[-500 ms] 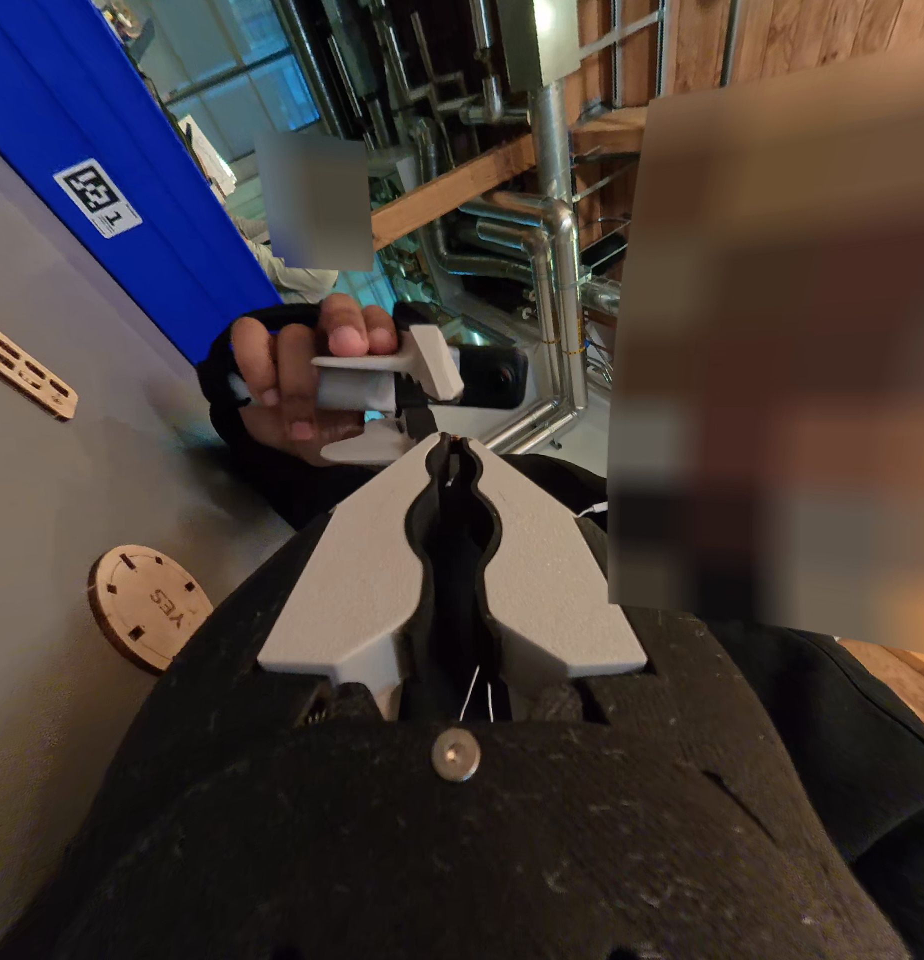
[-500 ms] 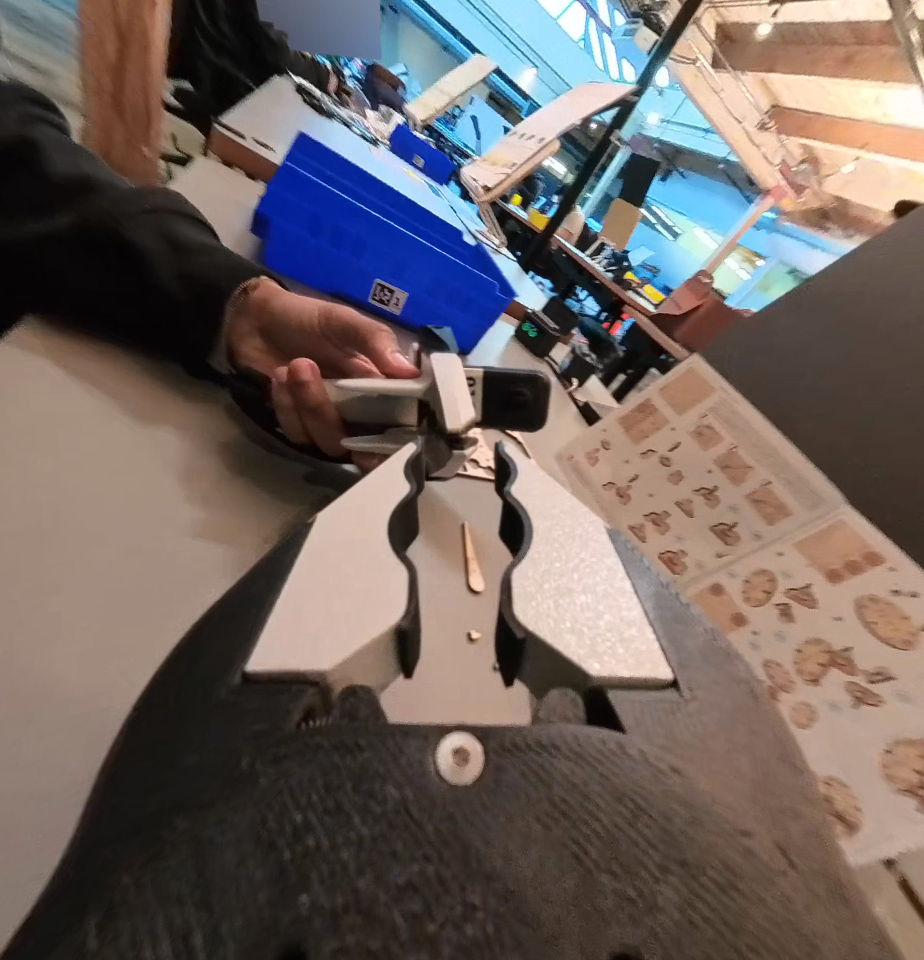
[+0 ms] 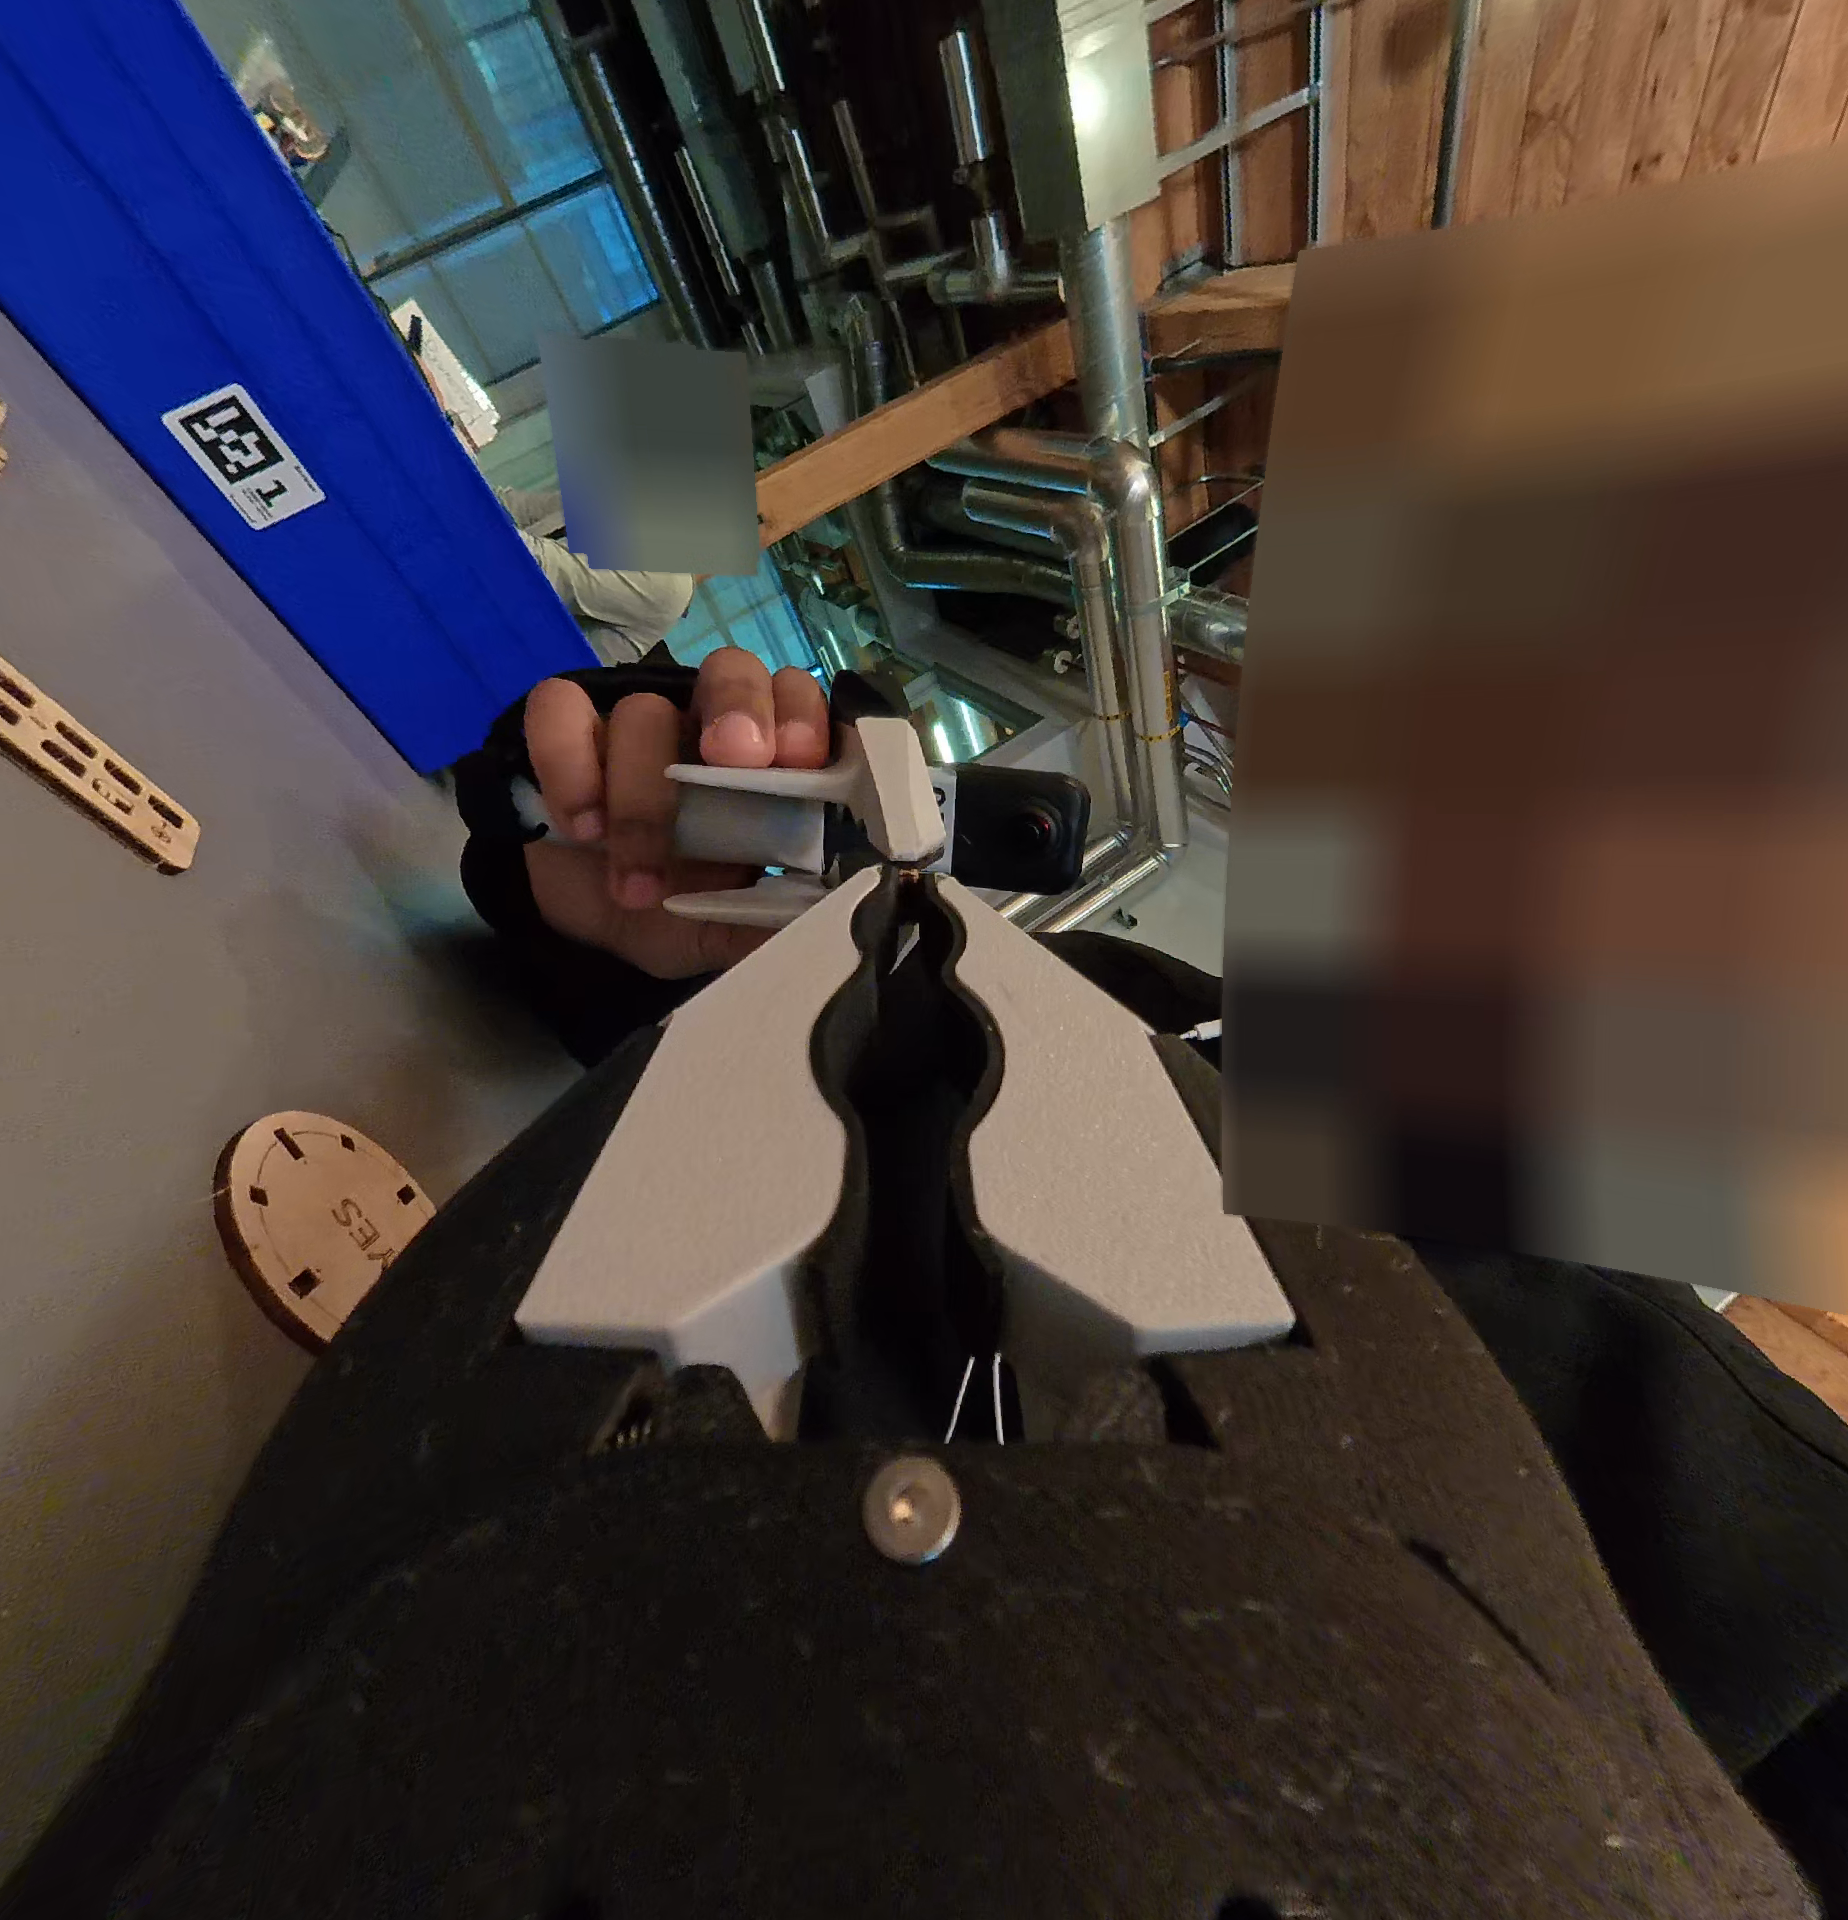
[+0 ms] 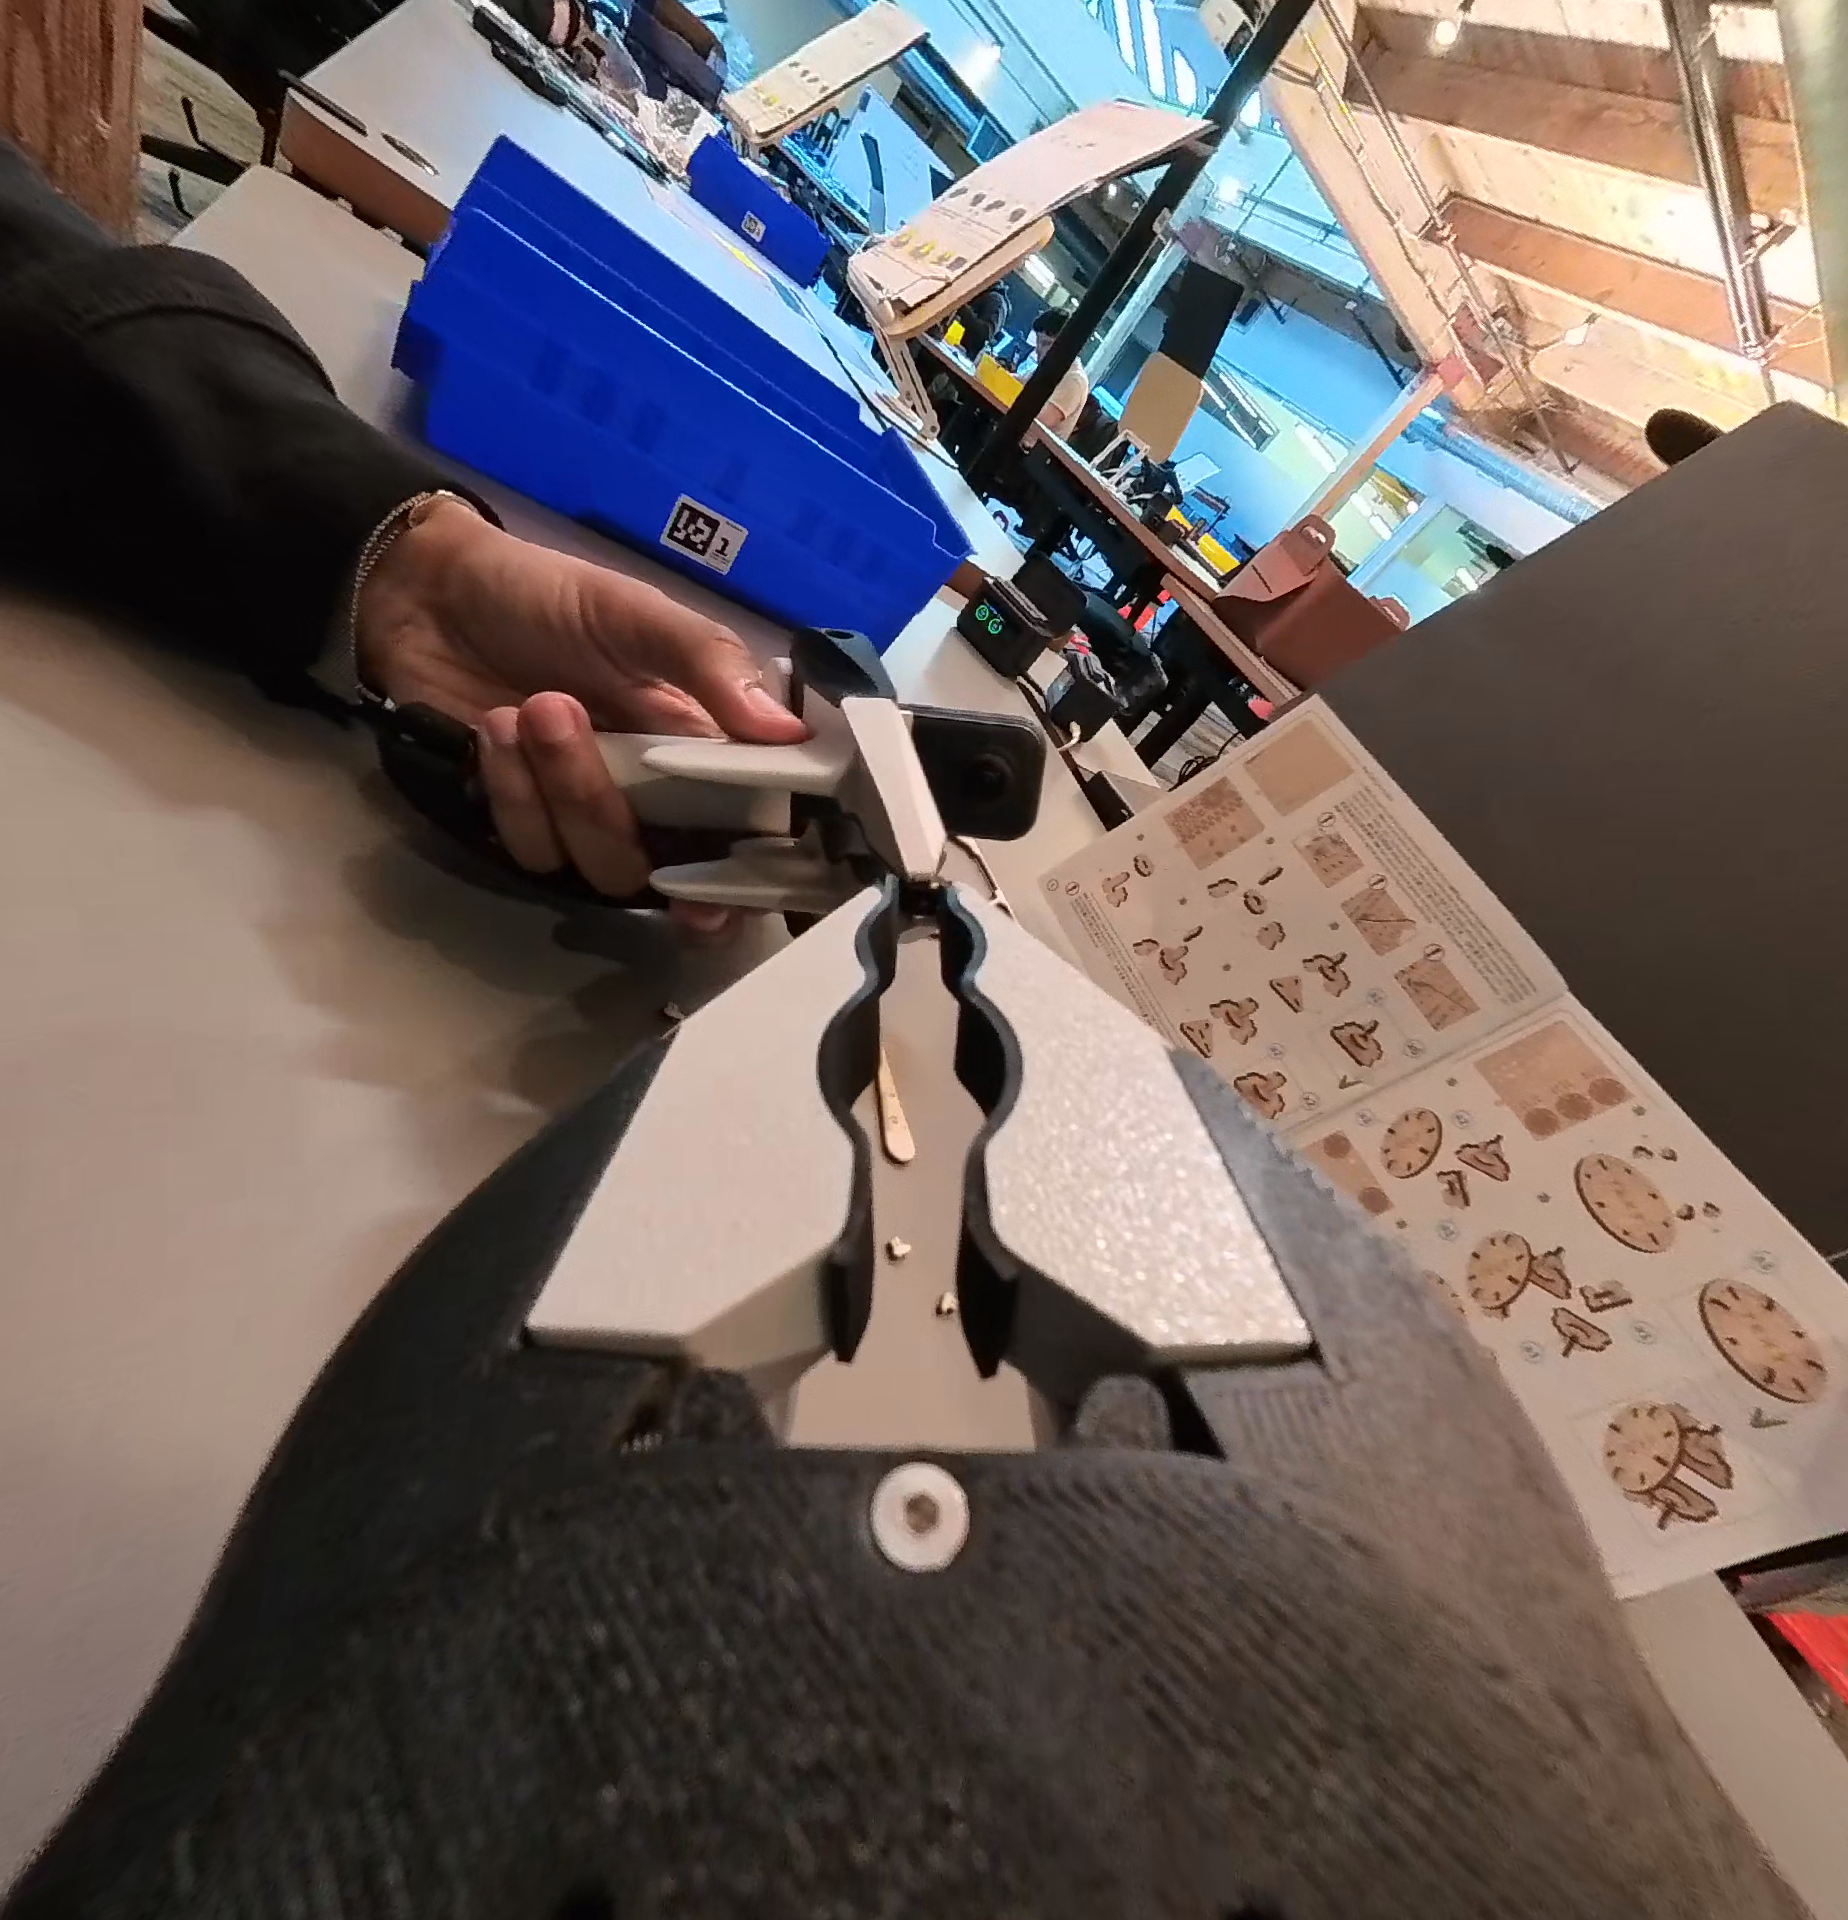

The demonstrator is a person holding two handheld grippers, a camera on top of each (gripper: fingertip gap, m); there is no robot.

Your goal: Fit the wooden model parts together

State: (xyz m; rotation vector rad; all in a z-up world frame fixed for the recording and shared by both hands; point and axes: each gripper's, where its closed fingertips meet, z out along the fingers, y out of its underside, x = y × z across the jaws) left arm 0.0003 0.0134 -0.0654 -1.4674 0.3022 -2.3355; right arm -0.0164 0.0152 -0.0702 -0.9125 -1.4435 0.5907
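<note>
Right wrist view gives me the widest look, so I start with the grey table [image 4: 172, 1039], which carries a blue bin [image 4: 639, 416] at the far side and a printed instruction sheet [image 4: 1419, 1039] with drawings of wooden parts lying flat to my right. From the left wrist view I also see a round wooden disc [image 3: 317, 1226] and a slotted wooden strip [image 3: 78, 769] flat on the table, well apart from the tools. A thin wooden stick [image 4: 894, 1107] and a few wood crumbs [image 4: 899, 1247] lie on the table below my right fingers, untouched. The left gripper [image 3: 904, 883] and the right gripper [image 4: 918, 899] meet tip to tip above the table, each held in a hand [image 4: 546, 644]. Between them sits a small wooden piece [image 3: 904, 878], barely a brown speck. The left fingers are closed together on it at their very tips, and the right fingers are drawn in to a narrow gap around the same spot. How much of the piece each pad covers is too small for me to tell. I judge it very light, stiff and thin, so easy to snap or flick away. I would hold it by its flat faces, at the very fingertips, with gentle pressure
</note>
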